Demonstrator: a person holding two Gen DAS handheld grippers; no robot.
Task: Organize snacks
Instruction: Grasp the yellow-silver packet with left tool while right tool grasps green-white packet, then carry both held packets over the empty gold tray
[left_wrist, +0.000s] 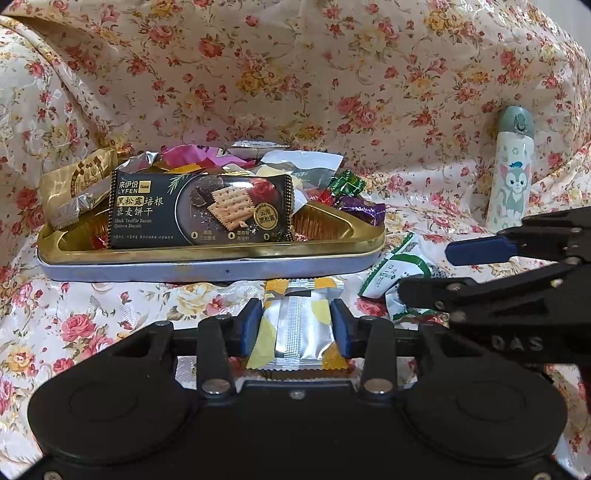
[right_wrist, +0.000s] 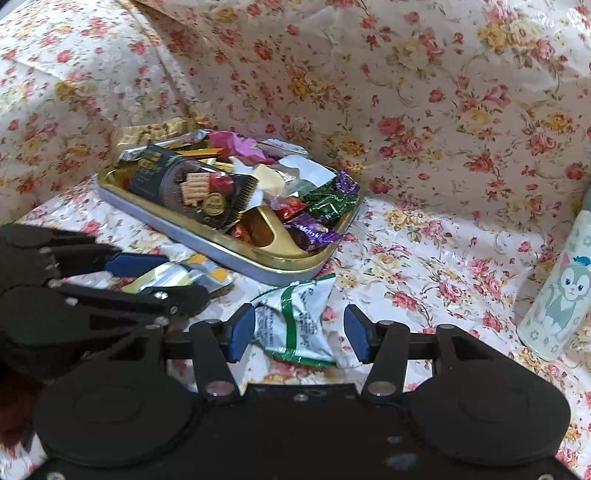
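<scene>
A yellow-and-silver foil sachet (left_wrist: 300, 325) is pinched between the pads of the left gripper (left_wrist: 298, 325), seam side up, pads pressed on its two long edges w/ the pack bowed slightly between them. It sits at approx. 6 o'clock of the tin tray (left_wrist: 207, 264), just short of the tray's near wall, over the floral cloth (left_wrist: 110, 317).

The right gripper (right_wrist: 300, 334) is spread. The green-and-white packet (right_wrist: 295, 325) lies crumpled on the cloth between its pads; the left pad looks to be at or against the wrapper, the right pad stands clear, so nothing is gripped. That packet lies at approx. 5 o'clock of the tray in the right wrist view, near the rim but apart from it.

Handling, as judged: both packs are prob. very light, thin film, slick and crinkly, w/ contents that may crush. The sachet is best held as now, across the flat body, not by the crimped ends, which would fold and slip. The green packet is puffed and creased; a hold across its mid body, below the twisted top, is advised, w/ light squeeze only.

The tray is already heaped w/ wrapped sweets and a black cracker pack (left_wrist: 201, 210) propped at the front, so room is tight; the bare gold section at the tray's 4 o'clock looks the easier drop spot. A cat-print bottle (left_wrist: 511, 170) stands well apart at 3 o'clock.
</scene>
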